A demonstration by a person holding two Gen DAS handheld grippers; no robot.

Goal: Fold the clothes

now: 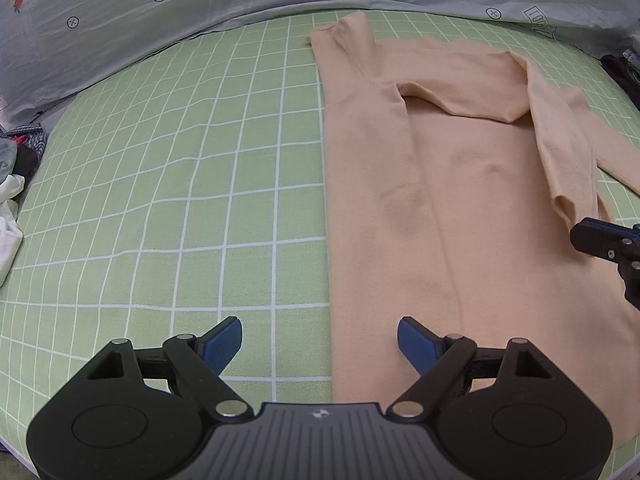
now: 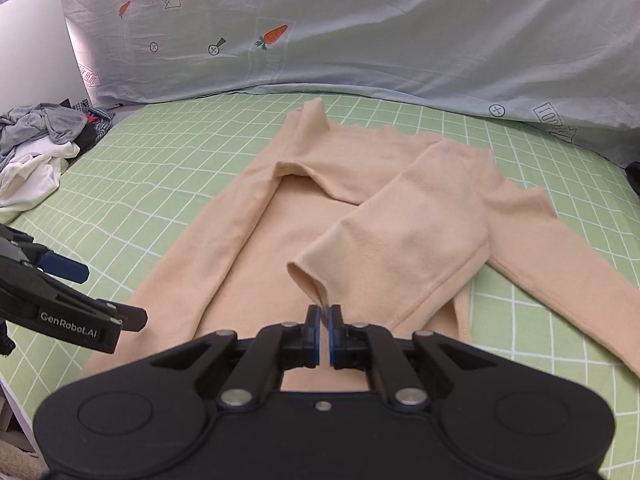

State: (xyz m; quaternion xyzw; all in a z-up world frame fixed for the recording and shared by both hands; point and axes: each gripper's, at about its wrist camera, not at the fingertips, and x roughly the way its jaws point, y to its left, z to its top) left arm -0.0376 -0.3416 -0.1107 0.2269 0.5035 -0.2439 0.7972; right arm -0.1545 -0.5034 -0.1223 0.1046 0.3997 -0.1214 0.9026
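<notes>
A peach long-sleeved sweater [image 1: 452,200] lies flat on the green checked sheet [image 1: 180,200]. My left gripper [image 1: 320,344] hovers open over the sweater's left edge near the hem, one blue pad above the sheet and the other above the cloth, holding nothing. My right gripper [image 2: 324,314] is shut on the cuff [image 2: 308,280] of the sweater's right sleeve [image 2: 404,232], which is drawn across the body. The other sleeve [image 2: 236,208] lies folded down along the left side. My right gripper [image 1: 578,236] shows at the right edge of the left wrist view. My left gripper [image 2: 100,292] shows at the left of the right wrist view.
A pile of grey, white and dark clothes [image 2: 36,152] sits at the sheet's left edge, also seen as a clothes pile [image 1: 12,184]. A pale blue quilt with carrot prints [image 2: 320,32] borders the back. A dark item [image 1: 620,68] lies at the far right.
</notes>
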